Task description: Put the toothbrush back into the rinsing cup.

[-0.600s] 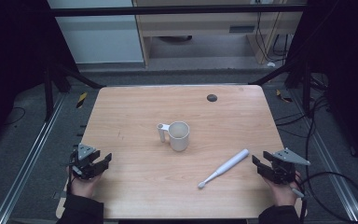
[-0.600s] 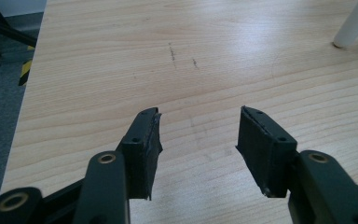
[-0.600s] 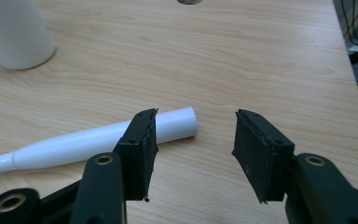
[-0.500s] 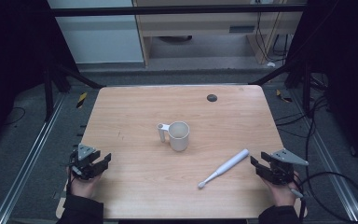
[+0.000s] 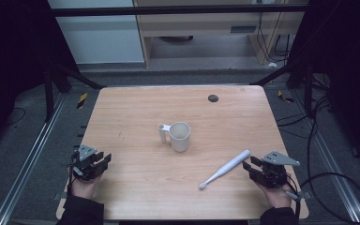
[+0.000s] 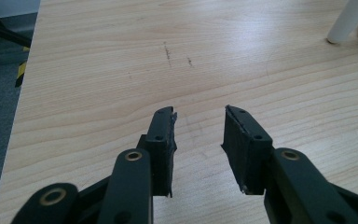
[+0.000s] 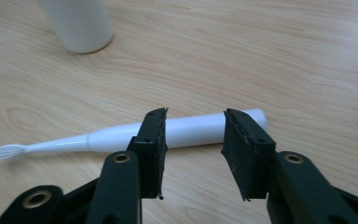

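A white electric toothbrush (image 5: 225, 169) lies slantwise on the wooden table (image 5: 136, 108), brush head toward the front edge. A white mug (image 5: 180, 136) stands upright mid-table, handle to the left. My right gripper (image 5: 248, 168) sits just right of the toothbrush handle's thick end, open. In the right gripper view the toothbrush (image 7: 191, 130) lies crosswise just beyond the gripper's (image 7: 195, 116) fingertips, with the mug (image 7: 81, 23) farther off. My left gripper (image 5: 104, 161) rests at the table's front left, and in the left gripper view it (image 6: 199, 116) stands open over bare wood.
A small dark round spot (image 5: 213, 98) lies near the table's far edge. Metal rails run along both sides of the table, with cables on the floor at the right. The mug's handle (image 6: 349, 21) shows at the top right of the left gripper view.
My right gripper has edged a little to the left, closer to the toothbrush handle. The left gripper, the mug and the toothbrush have stayed where they were.
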Action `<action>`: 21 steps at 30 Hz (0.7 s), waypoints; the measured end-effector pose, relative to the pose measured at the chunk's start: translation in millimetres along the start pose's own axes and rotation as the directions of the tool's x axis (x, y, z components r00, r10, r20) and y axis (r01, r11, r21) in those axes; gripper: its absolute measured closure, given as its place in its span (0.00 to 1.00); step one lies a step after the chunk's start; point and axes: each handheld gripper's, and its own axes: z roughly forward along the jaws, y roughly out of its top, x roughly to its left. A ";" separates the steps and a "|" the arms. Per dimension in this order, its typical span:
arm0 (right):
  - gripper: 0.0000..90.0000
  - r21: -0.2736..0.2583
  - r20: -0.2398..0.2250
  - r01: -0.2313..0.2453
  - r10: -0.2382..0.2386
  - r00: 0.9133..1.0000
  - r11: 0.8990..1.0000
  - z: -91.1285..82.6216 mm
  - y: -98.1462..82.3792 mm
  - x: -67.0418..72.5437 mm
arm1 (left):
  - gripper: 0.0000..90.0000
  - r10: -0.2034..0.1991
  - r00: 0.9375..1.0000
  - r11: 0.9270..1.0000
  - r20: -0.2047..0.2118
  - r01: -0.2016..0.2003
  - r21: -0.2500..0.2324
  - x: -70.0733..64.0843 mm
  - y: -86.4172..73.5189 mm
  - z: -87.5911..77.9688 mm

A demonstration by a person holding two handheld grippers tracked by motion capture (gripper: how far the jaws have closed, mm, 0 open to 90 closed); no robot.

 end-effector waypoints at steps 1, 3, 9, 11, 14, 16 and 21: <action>0.68 0.003 -0.011 0.002 -0.002 1.000 1.000 0.3 0.6 1.8 | 0.70 0.000 1.000 1.000 0.000 0.000 0.000 0.0 0.0 0.0; 0.71 0.002 -0.039 0.002 -0.002 0.999 1.000 0.7 1.7 6.1 | 0.71 0.001 1.000 1.000 -0.006 -0.001 0.000 -0.1 0.4 0.0; 0.79 0.009 -0.087 0.015 -0.014 0.996 1.000 3.2 2.4 13.4 | 0.72 0.006 1.000 1.000 -0.007 -0.006 0.005 -0.8 0.2 0.5; 0.80 0.013 -0.094 0.013 -0.012 0.995 1.000 3.5 2.6 15.0 | 0.73 0.008 1.000 1.000 -0.009 -0.008 0.006 -1.0 0.2 0.5; 0.85 0.023 -0.121 0.023 -0.020 0.992 0.999 6.1 2.7 19.6 | 0.73 0.010 1.000 1.000 -0.010 -0.010 0.009 -1.3 0.4 0.9; 0.89 0.032 -0.138 0.024 -0.019 0.990 0.999 7.7 2.8 22.2 | 0.73 0.011 1.000 1.000 -0.012 -0.011 0.014 -1.5 0.3 1.3; 0.95 0.046 -0.167 0.035 -0.026 0.986 0.998 12.4 2.7 28.6 | 0.72 0.014 1.000 1.000 -0.013 -0.014 0.017 -2.1 0.4 1.9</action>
